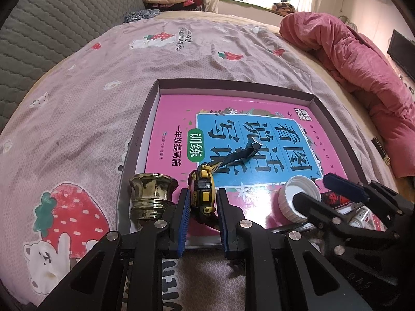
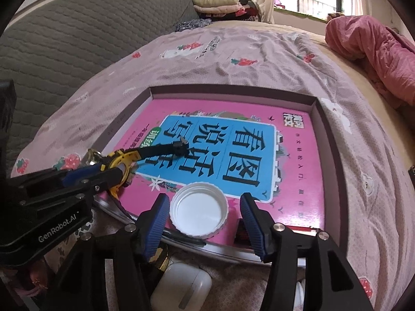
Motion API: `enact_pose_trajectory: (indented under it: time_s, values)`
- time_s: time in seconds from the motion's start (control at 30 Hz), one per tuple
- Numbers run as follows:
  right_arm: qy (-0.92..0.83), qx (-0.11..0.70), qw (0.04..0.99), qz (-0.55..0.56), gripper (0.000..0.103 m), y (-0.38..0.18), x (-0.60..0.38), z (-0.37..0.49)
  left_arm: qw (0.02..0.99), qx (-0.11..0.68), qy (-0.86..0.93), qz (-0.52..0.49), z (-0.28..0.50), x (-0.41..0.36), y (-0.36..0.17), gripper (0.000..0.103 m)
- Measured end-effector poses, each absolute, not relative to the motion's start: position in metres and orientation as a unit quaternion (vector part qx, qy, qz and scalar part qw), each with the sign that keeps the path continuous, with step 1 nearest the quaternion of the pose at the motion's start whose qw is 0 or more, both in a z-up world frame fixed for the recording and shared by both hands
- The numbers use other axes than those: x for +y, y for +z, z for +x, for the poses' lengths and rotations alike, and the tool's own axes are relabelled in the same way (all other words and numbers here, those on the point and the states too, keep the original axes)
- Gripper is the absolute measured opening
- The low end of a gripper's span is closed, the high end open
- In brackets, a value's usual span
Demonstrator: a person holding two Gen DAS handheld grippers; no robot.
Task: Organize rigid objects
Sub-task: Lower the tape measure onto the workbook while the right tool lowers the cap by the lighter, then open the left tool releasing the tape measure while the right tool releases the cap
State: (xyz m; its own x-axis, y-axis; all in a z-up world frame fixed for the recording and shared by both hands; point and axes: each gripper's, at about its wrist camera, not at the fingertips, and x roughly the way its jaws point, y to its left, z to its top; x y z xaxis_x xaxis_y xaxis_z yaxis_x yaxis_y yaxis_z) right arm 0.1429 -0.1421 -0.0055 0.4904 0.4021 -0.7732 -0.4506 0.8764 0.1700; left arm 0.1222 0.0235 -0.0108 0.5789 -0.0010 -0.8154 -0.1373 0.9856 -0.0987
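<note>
Your left gripper (image 1: 201, 202) is clamping the watch (image 1: 203, 189) over the tray (image 1: 140, 129); your right (image 2: 201, 213), open, is straddling the cap (image 2: 198, 211); the candlestick (image 1: 153, 197) is waiting outside.

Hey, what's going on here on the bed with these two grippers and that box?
A person with two handheld grippers is sorting small items into a shallow box lined with a pink book. The left gripper has its fingers around a yellow and black watch, its strap lying out over the book. The right gripper sits open on either side of a white cap. A brass candle holder stands at the box's near-left edge.
</note>
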Motion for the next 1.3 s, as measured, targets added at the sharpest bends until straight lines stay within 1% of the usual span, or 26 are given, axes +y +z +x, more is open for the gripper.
enact_pose_trajectory:
  time_s: [0.37,0.53,0.63,0.73,0.8,0.83,1.07,1.13,1.2,1.3]
  values:
    - [0.234,0.436,0.869,-0.011,0.057,0.001,-0.153,0.141,0.884,0.459,0.038,-0.074,0.121,0.024,-0.009,0.021]
    - [0.225,0.427,0.876,-0.007,0.057,0.007,-0.159,0.139,0.886,0.456,0.041,-0.070,0.118,0.024,-0.002,0.026]
    - [0.223,0.420,0.879,-0.003,0.057,0.012,-0.164,0.138,0.889,0.451,0.041,-0.071,0.115,0.024,0.004,0.032]
    - [0.219,0.414,0.884,0.001,0.057,0.016,-0.169,0.136,0.890,0.448,0.039,-0.073,0.114,0.025,0.008,0.039]
    - [0.216,0.411,0.886,0.007,0.057,0.020,-0.173,0.135,0.892,0.445,0.041,-0.069,0.112,0.024,0.011,0.047]
    - [0.215,0.410,0.887,0.010,0.057,0.021,-0.176,0.135,0.893,0.444,0.043,-0.066,0.111,0.023,0.013,0.048]
    - [0.208,0.400,0.892,0.024,0.058,0.033,-0.189,0.133,0.895,0.439,0.045,-0.062,0.106,0.023,0.020,0.049]
    - [0.207,0.397,0.894,0.025,0.059,0.037,-0.192,0.132,0.896,0.437,0.047,-0.060,0.103,0.023,0.023,0.049]
    - [0.206,0.393,0.896,0.028,0.066,0.042,-0.195,0.131,0.897,0.434,0.047,-0.061,0.101,0.023,0.027,0.049]
    - [0.203,0.390,0.898,0.034,0.067,0.047,-0.201,0.130,0.899,0.431,0.047,-0.062,0.097,0.023,0.031,0.049]
